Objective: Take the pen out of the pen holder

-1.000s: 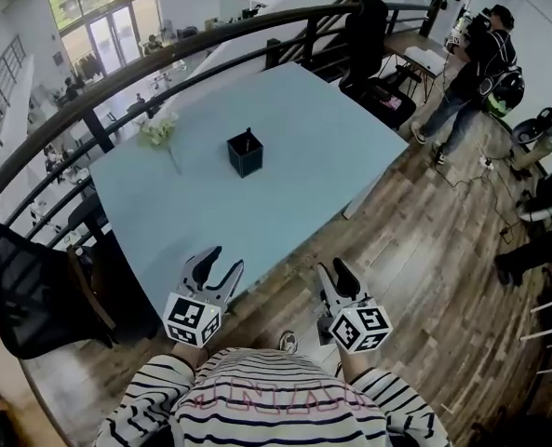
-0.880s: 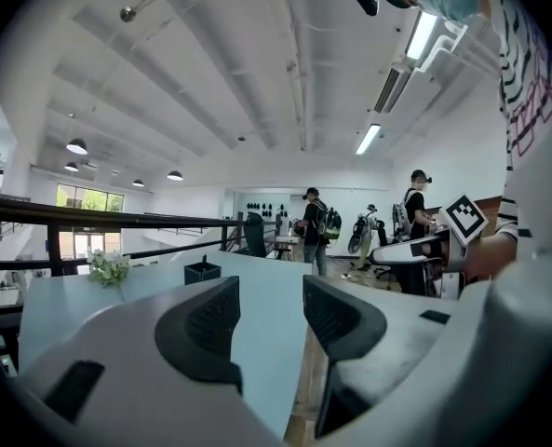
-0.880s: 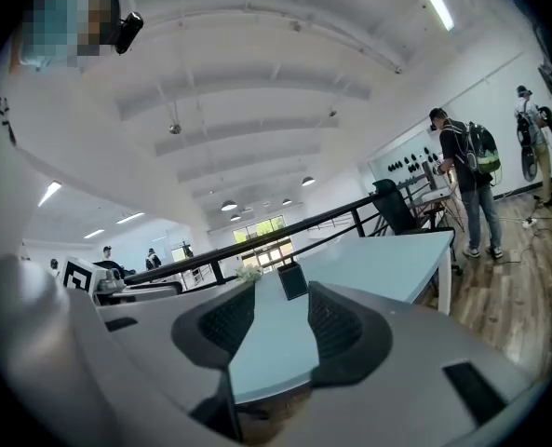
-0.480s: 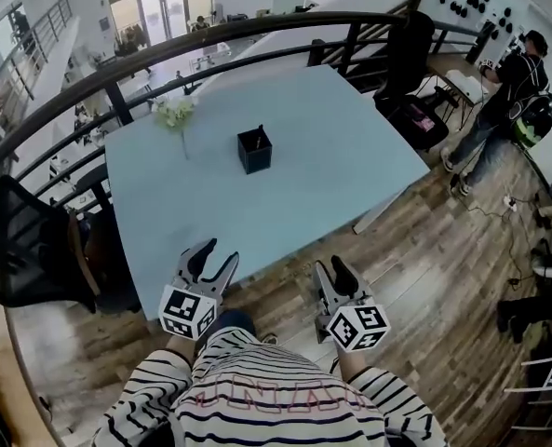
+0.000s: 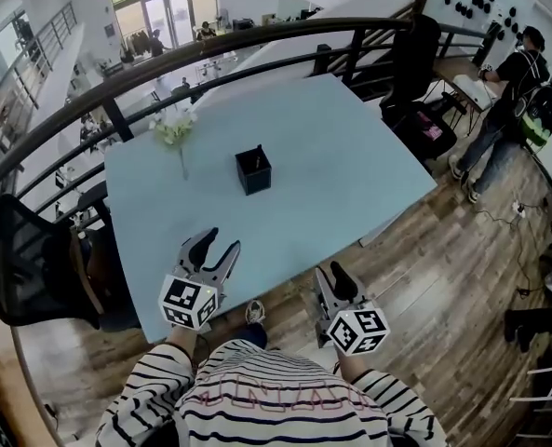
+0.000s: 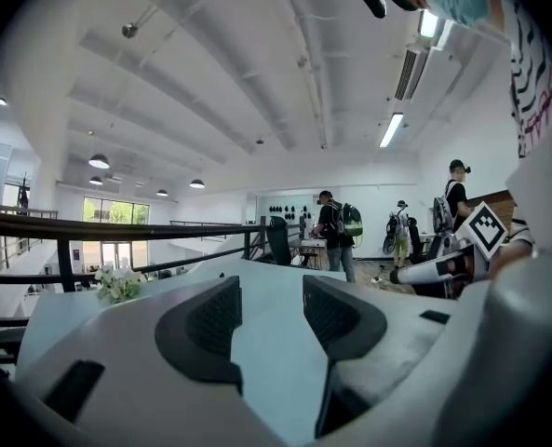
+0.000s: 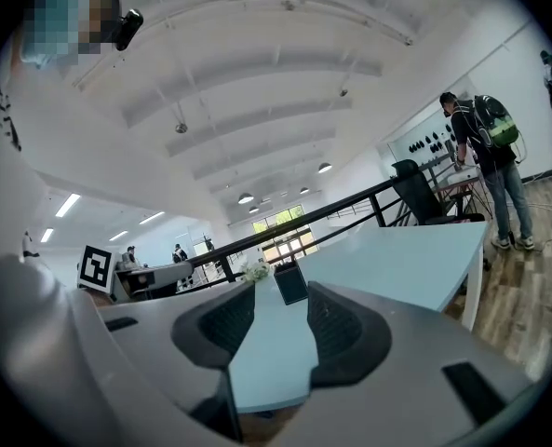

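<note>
The left gripper and right gripper hung empty, jaws spread, well apart from the pen holder on the table.

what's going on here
A person in a striped top stands at a pale blue table, one claw in each hand. The left claw and right claw are both open and empty, held near the table's near edge. The black pen holder stands mid-table, untouched, with the pen not yet taken out.
</note>
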`<state>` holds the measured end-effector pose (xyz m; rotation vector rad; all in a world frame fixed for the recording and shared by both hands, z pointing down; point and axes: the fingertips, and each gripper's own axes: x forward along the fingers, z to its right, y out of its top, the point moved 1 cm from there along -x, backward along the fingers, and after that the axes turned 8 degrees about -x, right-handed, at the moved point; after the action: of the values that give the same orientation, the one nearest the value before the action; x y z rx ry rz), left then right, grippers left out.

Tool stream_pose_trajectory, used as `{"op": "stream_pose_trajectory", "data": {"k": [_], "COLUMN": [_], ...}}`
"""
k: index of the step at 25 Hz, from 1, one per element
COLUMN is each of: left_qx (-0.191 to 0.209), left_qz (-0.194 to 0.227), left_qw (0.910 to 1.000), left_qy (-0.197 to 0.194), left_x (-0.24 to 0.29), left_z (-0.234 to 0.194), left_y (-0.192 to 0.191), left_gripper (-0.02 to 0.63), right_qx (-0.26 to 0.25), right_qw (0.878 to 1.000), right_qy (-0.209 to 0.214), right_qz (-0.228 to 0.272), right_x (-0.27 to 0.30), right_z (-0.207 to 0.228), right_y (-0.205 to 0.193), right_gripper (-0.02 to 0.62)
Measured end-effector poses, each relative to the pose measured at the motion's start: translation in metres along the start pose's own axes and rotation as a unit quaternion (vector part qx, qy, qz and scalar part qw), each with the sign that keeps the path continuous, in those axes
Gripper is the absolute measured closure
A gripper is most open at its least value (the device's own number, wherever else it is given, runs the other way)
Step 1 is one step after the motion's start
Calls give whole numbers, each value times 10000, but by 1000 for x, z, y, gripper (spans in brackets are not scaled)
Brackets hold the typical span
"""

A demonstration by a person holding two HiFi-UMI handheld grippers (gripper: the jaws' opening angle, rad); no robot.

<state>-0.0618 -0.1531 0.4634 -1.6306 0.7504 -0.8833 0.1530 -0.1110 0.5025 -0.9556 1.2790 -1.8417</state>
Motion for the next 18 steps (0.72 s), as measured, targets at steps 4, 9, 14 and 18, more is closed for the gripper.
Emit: {"op": "stream_pose_trajectory", "data": {"k": [4, 9, 14, 18], "left_qx": [72, 79, 234, 389], "left_qz": [87, 60, -25, -118], "left_qw": [9999, 9998, 9989, 9977], "left_qy": [-33, -195, -395, -548], "left_x": [36, 82, 130, 165], "left_z": [-22, -46, -66, -87], "left_y": [22, 38, 53, 61], "left_gripper": [416, 416, 414, 416], "right_qx": [25, 69, 139, 158], "right_qw": [10000, 10000, 9998, 9997], "right_qy": [-2, -63, -108, -174], "right_qz": [20, 35, 6, -10], "right_x": [27, 59, 90, 110], "right_z": [9, 19, 33, 38], "right_y": [10, 21, 29, 33], "right_gripper": [422, 422, 422, 422]}}
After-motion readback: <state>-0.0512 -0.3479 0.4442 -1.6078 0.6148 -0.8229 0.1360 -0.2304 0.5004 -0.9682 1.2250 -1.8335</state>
